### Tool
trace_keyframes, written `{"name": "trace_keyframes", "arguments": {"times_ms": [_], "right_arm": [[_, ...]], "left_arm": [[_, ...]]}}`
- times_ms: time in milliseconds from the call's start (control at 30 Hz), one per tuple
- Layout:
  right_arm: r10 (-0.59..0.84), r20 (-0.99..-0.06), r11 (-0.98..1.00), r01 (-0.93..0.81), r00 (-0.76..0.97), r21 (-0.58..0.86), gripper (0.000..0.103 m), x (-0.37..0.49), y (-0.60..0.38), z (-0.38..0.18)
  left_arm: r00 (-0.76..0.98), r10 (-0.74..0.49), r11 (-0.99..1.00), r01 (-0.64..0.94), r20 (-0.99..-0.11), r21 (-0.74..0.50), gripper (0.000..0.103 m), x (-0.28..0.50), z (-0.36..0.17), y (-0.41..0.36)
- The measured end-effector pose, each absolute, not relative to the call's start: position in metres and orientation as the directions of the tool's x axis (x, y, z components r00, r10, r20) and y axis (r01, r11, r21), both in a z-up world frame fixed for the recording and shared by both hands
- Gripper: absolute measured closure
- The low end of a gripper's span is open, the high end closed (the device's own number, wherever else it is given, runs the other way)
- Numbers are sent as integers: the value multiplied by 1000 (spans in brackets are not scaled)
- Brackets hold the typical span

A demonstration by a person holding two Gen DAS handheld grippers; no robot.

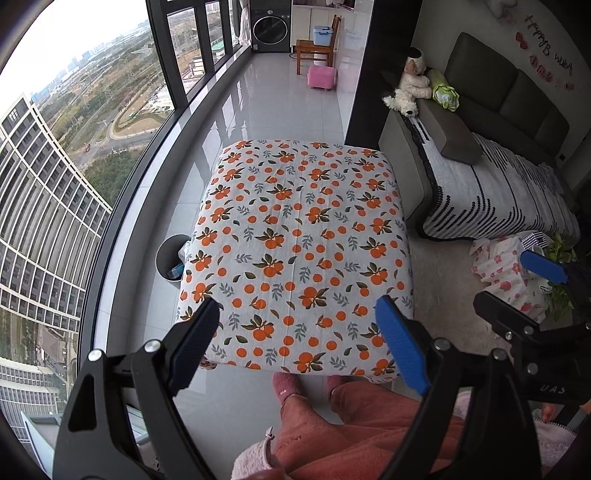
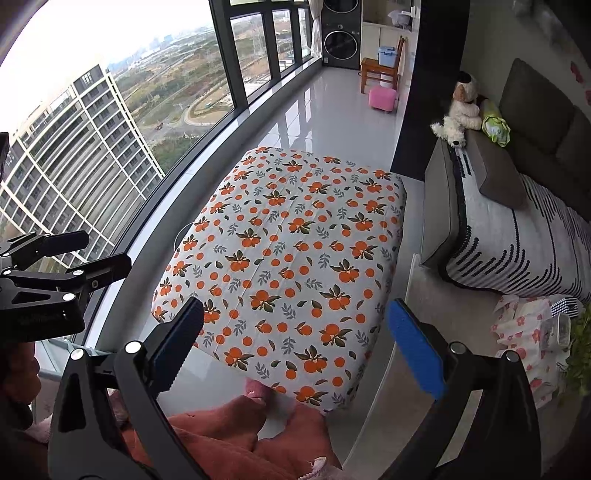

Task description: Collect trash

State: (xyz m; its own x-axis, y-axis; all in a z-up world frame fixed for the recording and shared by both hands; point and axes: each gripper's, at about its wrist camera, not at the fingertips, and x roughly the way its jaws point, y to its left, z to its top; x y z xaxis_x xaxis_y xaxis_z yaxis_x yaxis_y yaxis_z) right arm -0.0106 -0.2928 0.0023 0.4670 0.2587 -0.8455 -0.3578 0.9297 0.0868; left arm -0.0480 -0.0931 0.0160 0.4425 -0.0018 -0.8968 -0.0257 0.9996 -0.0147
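A table covered with an orange-print cloth (image 1: 303,243) fills the middle of both views (image 2: 288,258); no loose trash shows on its top. A round grey trash bin (image 1: 170,263) stands on the floor at the table's left side, with something blue inside; in the right wrist view only its rim (image 2: 181,233) shows past the cloth. My left gripper (image 1: 297,314) is open and empty above the table's near edge. My right gripper (image 2: 295,317) is open and empty above the near right part of the table. The right gripper also shows at the right of the left wrist view (image 1: 517,277).
A sofa with a striped cover (image 1: 491,192) stands to the right, with plush toys (image 1: 410,86) on its arm. A floral-covered side stand (image 2: 528,332) is at the near right. A pink stool (image 1: 322,76), wooden chair and washing machine (image 1: 270,25) are far back. Floor-to-ceiling windows run along the left. The person's legs (image 1: 332,417) are below.
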Motion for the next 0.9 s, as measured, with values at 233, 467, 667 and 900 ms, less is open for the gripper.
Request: {"name": "trace_keyframes", "arguments": {"times_ms": [233,467,667,900], "right_arm": [[258,-846,930,-358,467,86,7,-11,-293,2],[258,-845,929,-360,468,84,7,-12,-292,3],[256,-846,931,-355,468,86,7,-13,-293,3],[255,-849,931,-356,463,85,7,-15,-291,1]], "left_arm": [[445,3,1000,-25,-896,-9,17,-47,18,-92],[444,6,1000,-27,-896,-7,16,-48,19,-90],[446,-2,1000,-27,-895,-15,13,-48,18,-87],[444,-6,999,-30,-896,-22,12,-49,17,-83]]}}
